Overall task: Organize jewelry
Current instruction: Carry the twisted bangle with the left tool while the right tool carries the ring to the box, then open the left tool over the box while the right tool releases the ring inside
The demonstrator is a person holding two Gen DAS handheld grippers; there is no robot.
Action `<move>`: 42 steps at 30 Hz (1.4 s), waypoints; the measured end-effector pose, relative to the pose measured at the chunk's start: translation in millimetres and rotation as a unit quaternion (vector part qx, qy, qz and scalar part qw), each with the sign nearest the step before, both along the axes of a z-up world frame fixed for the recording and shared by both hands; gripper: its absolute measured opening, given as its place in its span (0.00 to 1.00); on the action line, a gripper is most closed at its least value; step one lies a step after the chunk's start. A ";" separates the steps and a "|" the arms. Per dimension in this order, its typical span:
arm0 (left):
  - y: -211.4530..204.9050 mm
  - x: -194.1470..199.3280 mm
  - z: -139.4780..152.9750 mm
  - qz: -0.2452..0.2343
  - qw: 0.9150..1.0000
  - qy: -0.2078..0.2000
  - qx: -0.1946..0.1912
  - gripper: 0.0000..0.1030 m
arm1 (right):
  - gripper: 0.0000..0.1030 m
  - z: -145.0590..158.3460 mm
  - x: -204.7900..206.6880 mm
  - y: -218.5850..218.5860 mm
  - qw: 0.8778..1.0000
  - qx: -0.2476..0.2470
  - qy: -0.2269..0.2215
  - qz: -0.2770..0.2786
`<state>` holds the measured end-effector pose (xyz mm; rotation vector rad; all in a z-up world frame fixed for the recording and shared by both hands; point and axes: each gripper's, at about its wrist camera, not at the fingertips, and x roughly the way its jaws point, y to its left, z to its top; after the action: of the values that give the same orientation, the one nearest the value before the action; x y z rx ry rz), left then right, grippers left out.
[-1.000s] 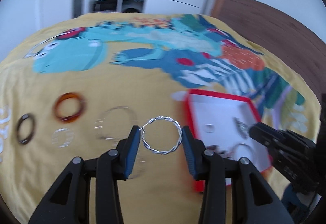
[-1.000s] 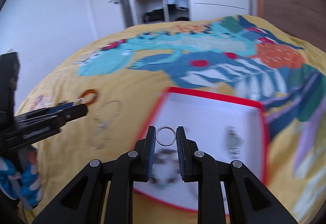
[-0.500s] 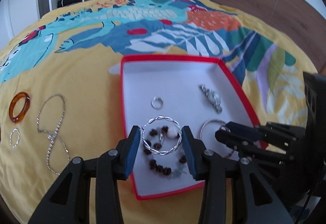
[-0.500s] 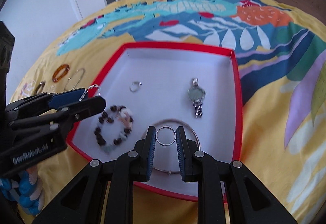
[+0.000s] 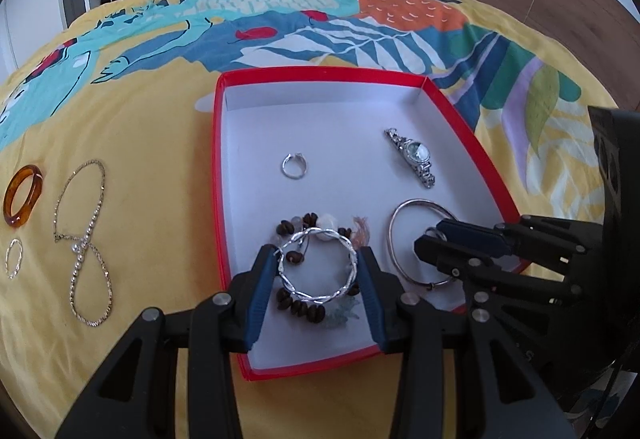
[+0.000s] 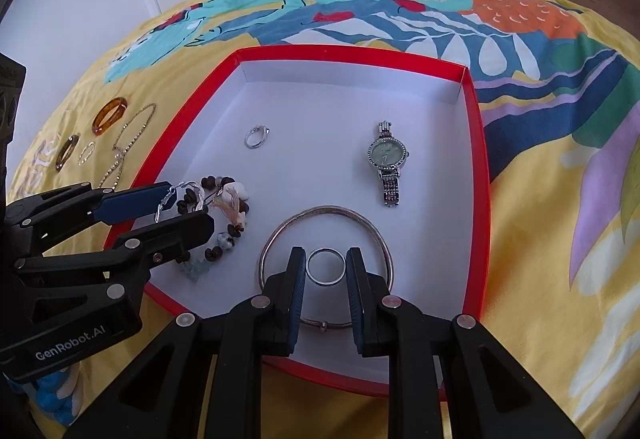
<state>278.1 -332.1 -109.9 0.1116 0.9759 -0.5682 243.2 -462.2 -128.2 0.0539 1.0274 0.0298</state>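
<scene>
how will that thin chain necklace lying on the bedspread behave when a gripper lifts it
The chain necklace likely goes floppy, since it lies in loose crossed loops. It probably dangles and swings from one pinch. Its fine links may slip between pads.

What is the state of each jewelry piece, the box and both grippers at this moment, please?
Red box: open, no lid on it.
Twisted silver bangle: held in left gripper, over the bead bracelet.
Plain silver ring: held in right gripper, over the thin bangle.
Watch: flat in box.
Small ring: in box.
Amber ring, chain necklace: on bedspread, outside box.
</scene>
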 end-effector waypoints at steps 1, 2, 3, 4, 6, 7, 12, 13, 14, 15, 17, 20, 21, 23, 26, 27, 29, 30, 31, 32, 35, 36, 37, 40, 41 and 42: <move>0.8 0.0 -0.4 0.000 1.000 0.002 -0.001 0.38 | 0.20 0.1 0.1 -0.4 1.000 -0.001 0.001 0.000; 0.6 -0.1 -0.6 -0.001 1.000 0.002 -0.001 0.38 | 0.20 0.1 0.0 -0.2 1.000 -0.002 0.001 0.000; 0.4 -0.7 -0.8 -0.002 1.000 0.000 0.001 0.39 | 0.20 0.3 -0.3 0.4 1.000 -0.004 0.002 0.000; 0.0 -1.1 -1.0 -0.003 1.000 -0.001 0.003 0.39 | 0.20 0.5 -0.8 1.0 1.000 -0.007 0.002 0.000; -1.1 -1.9 -0.9 -0.003 1.000 -0.001 0.004 0.39 | 0.20 0.5 -1.7 1.5 1.000 -0.011 0.003 0.001; -0.6 -2.1 -0.6 -0.003 1.000 -0.001 0.003 0.39 | 0.20 0.4 -1.6 1.3 1.000 -0.011 0.003 0.002; 0.9 -1.3 0.5 -0.004 1.000 0.009 -0.005 0.39 | 0.20 1.4 -4.3 0.9 1.000 -0.009 0.005 0.001; 1.4 -1.0 1.2 -0.004 1.000 0.011 -0.007 0.39 | 0.20 1.9 -4.6 0.5 1.000 -0.009 0.004 0.000; 1.8 -0.8 2.0 -0.005 1.000 0.013 -0.008 0.39 | 0.20 2.6 -5.4 0.0 1.000 -0.008 0.003 -0.001; 2.1 -0.9 2.7 -0.006 1.000 0.015 -0.010 0.39 | 0.20 2.9 -6.3 -0.6 1.000 -0.007 0.002 -0.003; 3.2 -1.4 4.4 -0.007 1.000 0.016 -0.011 0.39 | 0.21 4.7 -8.2 -2.4 1.000 -0.007 0.001 -0.008; 6.2 -2.3 8.9 -0.006 1.000 0.018 -0.017 0.39 | 0.22 7.7 -12.0 -5.1 1.000 -0.004 -0.001 -0.014; 7.5 -3.1 11.4 -0.007 1.000 0.018 -0.020 0.39 | 0.22 9.3 -13.9 -5.9 1.000 -0.004 -0.003 -0.016; 9.8 -5.4 17.7 -0.010 0.999 0.015 -0.028 0.39 | 0.22 12.9 -17.9 -7.5 1.000 -0.004 -0.006 -0.021; 15.1 -10.0 31.9 -0.014 0.999 0.007 -0.045 0.39 | 0.22 22.9 -24.6 -9.9 0.999 -0.003 -0.017 -0.032; 17.0 -11.4 37.0 -0.014 0.999 0.004 -0.049 0.39 | 0.22 26.1 -26.2 -10.3 0.999 -0.003 -0.020 -0.035; 23.5 -15.1 48.7 -0.012 0.998 -0.006 -0.055 0.39 | 0.22 37.2 -31.8 -10.1 0.999 -0.003 -0.032 -0.042; 28.0 -16.8 54.3 -0.010 0.998 -0.011 -0.057 0.39 | 0.23 43.0 -34.2 -9.3 0.998 -0.003 -0.039 -0.045; 33.3 -18.4 59.5 -0.007 0.998 -0.014 -0.059 0.39 | 0.25 48.8 -36.5 -8.1 0.998 -0.003 -0.046 -0.047; 37.7 -19.5 62.8 -0.005 0.998 -0.017 -0.060 0.39 | 0.25 54.0 -38.2 -6.5 0.997 -0.004 -0.053 -0.048; 57.4 -23.2 74.3 0.009 0.998 -0.029 -0.061 0.39 | 0.26 70.7 -43.4 1.2 0.996 -0.005 -0.074 -0.047; 64.4 -23.9 77.1 0.014 0.998 -0.031 -0.061 0.39 | 0.27 77.5 -44.9 5.4 0.995 -0.004 -0.083 -0.046; 72.2 -24.6 80.0 0.019 0.997 -0.034 -0.061 0.39 | 0.27 82.2 -45.8 8.3 0.995 -0.004 -0.089 -0.046; 97.2 -26.9 86.5 0.039 0.997 -0.042 -0.057 0.40 | 0.27 98.8 -45.6 23.1 0.993 -0.002 -0.111 -0.041; 106.5 -27.1 88.1 0.046 0.996 -0.043 -0.058 0.40 | 0.28 102.3 -45.0 26.5 0.993 -0.002 -0.115 -0.039; 116.1 -27.6 89.6 0.054 0.996 -0.044 -0.058 0.40 | 0.29 107.2 -44.2 32.5 0.992 0.000 -0.121 -0.036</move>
<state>250.5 -216.0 -20.2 -0.0198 0.8562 -0.5151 198.9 -429.7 -21.1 0.0845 0.7830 -0.0296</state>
